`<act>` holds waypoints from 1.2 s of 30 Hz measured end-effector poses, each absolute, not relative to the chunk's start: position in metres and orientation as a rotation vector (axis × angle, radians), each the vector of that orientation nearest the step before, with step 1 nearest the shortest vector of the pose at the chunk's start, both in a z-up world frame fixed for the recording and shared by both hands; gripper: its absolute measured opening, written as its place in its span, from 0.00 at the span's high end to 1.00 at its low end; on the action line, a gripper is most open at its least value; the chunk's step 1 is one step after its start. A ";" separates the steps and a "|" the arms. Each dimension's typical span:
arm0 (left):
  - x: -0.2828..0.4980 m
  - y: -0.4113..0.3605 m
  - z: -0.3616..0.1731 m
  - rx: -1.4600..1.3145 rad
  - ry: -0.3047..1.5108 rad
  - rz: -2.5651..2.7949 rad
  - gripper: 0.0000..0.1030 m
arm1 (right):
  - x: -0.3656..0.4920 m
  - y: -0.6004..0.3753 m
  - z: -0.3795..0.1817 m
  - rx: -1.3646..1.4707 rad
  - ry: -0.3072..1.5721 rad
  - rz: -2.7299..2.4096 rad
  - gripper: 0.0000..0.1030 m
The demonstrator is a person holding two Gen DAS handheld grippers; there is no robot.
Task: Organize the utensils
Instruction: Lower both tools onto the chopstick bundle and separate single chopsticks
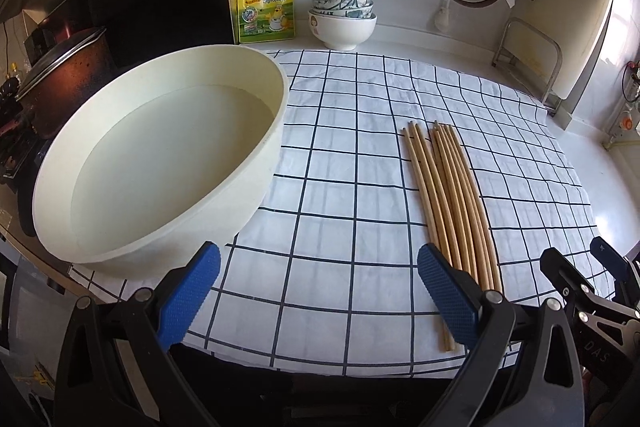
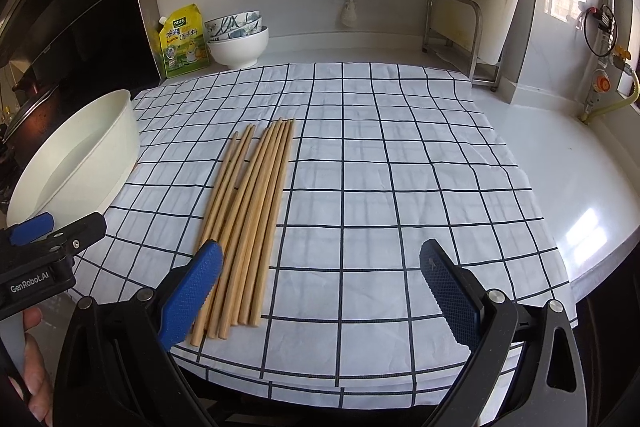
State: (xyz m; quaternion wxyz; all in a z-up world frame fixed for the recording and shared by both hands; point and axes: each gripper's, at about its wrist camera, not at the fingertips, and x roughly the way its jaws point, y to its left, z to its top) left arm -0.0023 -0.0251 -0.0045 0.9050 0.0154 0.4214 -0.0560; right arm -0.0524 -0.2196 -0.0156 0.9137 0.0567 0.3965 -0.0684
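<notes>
Several wooden chopsticks (image 1: 450, 203) lie side by side on a white checked cloth (image 1: 352, 155); they also show in the right wrist view (image 2: 252, 215). A large cream basin (image 1: 160, 163) holding water stands on the cloth's left; its edge shows in the right wrist view (image 2: 76, 163). My left gripper (image 1: 320, 291) is open and empty, near the cloth's front edge, between basin and chopsticks. My right gripper (image 2: 320, 291) is open and empty, just right of the chopsticks' near ends. The right gripper's side shows in the left wrist view (image 1: 592, 279).
Stacked bowls (image 1: 342, 19) and a yellow seasoning pouch (image 1: 266, 7) stand at the back by the wall. A dark lidded pot (image 1: 60, 75) sits on the stove at left. A metal rack (image 2: 460, 35) with a cutting board stands at back right. The white counter (image 2: 568, 171) extends right.
</notes>
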 end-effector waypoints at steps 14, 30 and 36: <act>0.023 -0.048 -0.026 0.038 0.930 -0.151 0.06 | -0.006 -0.232 -0.042 0.094 0.898 -0.107 0.08; 0.041 -0.058 -0.037 0.093 0.955 -0.102 0.06 | 0.022 -0.229 -0.061 0.050 0.990 -0.102 0.08; 0.042 -0.065 -0.039 0.128 0.954 -0.083 0.06 | 0.023 -0.224 -0.060 -0.008 1.010 -0.097 0.08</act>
